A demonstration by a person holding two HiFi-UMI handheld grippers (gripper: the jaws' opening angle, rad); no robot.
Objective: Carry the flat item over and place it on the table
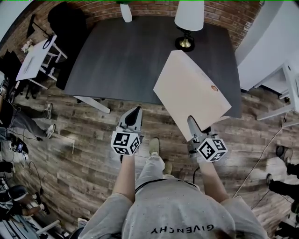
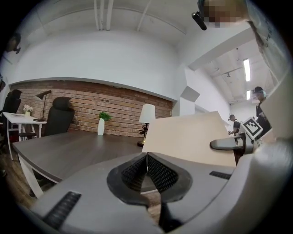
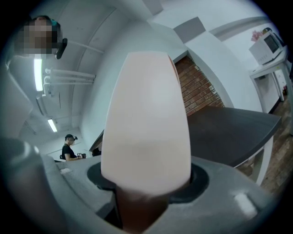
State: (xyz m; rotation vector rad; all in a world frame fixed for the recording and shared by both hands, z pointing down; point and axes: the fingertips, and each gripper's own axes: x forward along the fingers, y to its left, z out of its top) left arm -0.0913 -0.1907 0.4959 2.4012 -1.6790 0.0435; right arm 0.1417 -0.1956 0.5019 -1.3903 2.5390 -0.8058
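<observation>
You had around you: white-shaded lamp (image 1: 188,18), white vase (image 2: 101,126) with green plant (image 2: 105,116), black office chair (image 2: 59,116), white side desk (image 1: 35,58), brick wall (image 2: 121,107), plank floor (image 1: 88,144).

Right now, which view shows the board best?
Head view: the whole board over the table edge, right gripper clamping its near edge. Left gripper view shows one face, partly hidden; right gripper view, a foreshortened close-up.

Table (image 1: 121,60), seen from the head view. Free room: the broad bare top left of the lamp (image 1: 188,16) and in front of it. Obstacles: the lamp itself at the far edge; a white vase (image 1: 126,12) left of the lamp; the tilted board (image 1: 189,91) in front of the lamp, over the table's near right corner.
</observation>
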